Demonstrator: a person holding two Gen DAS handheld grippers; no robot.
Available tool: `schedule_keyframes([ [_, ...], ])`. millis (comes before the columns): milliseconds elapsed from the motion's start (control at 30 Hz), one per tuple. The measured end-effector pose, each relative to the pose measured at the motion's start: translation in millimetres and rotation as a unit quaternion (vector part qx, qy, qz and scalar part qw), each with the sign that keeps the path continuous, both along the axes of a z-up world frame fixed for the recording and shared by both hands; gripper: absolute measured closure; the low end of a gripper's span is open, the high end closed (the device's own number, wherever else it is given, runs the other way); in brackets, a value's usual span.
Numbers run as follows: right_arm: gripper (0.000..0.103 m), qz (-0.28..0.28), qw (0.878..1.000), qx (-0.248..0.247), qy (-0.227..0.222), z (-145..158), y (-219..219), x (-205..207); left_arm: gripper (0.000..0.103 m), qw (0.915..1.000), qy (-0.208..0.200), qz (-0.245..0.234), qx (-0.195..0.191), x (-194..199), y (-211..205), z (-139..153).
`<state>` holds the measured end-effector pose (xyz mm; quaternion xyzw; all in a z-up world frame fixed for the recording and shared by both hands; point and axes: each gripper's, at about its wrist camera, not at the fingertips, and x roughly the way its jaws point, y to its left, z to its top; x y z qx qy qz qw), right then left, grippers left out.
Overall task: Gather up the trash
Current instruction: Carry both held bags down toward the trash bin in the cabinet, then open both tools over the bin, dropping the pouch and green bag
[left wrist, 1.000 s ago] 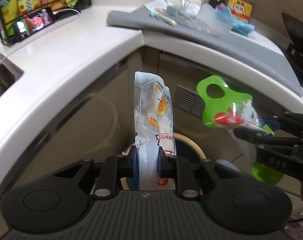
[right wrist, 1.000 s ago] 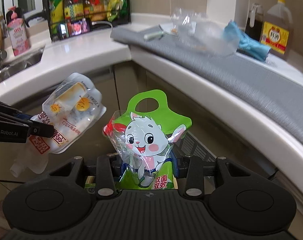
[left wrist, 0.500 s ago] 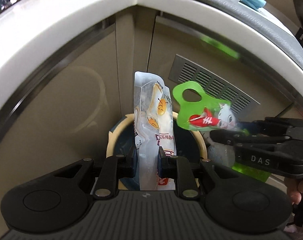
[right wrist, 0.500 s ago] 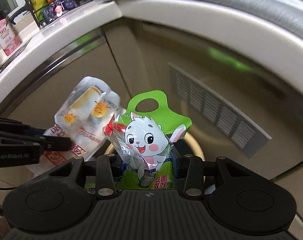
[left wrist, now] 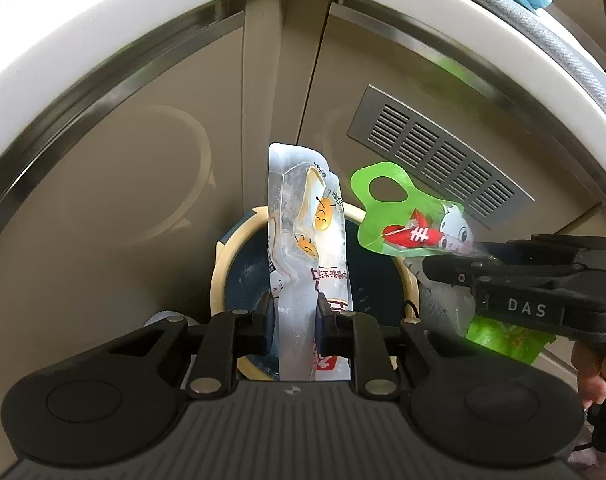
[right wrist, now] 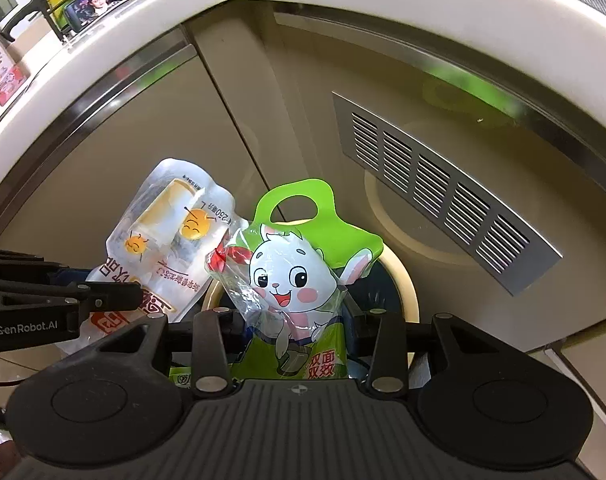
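Lowered green rabbit bag (right wrist: 299,280), crinkled white pouch (left wrist: 303,248)

**Black grippers, printed markings, bare fingers**

Both grippers are showing matte black ribbed housings, round side discs and silver screws. The left gripper (right wrist: 115,300) is bearing "GenRobot.AI"; the right gripper (left wrist: 443,264) is displaying "DAS". Bare fingers (left wrist: 591,376) are showing skin.

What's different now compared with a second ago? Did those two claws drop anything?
Nothing was dropped. Both grippers came down from countertop height toward the round bin on the floor, so the counter's clutter has slid out of view. The left gripper stays shut on the white pouch, the right gripper on the green rabbit bag. Both wrappers now hang over the bin's opening, closer together.
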<state>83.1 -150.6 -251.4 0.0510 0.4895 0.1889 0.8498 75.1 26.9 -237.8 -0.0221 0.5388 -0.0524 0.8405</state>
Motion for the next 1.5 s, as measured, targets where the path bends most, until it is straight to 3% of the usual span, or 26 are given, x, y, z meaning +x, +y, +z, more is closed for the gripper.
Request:
schedule_keyframes([
  [533, 0.060, -0.054, 0.997, 0.039, 0.040, -19, -7, 22, 0.082, 0.9998, 0.018, -0.007, -0.001, 8, -4, -11],
  [833, 0.059, -0.077, 0.982, 0.104, 0.135, -59, -9, 50, 0.082, 0.9970, 0.076, -0.014, -0.003, 32, -12, -49],
  [1167, 0.059, -0.112, 0.968, 0.110, 0.196, -96, -4, 69, 0.081, 0.9927, 0.119, -0.014, 0.013, 50, -20, -82],
  [1500, 0.056, -0.117, 0.971, 0.085, 0.189, -107, 1, 69, 0.081, 0.9896, 0.142, -0.015, 0.019, 59, -23, -105],
])
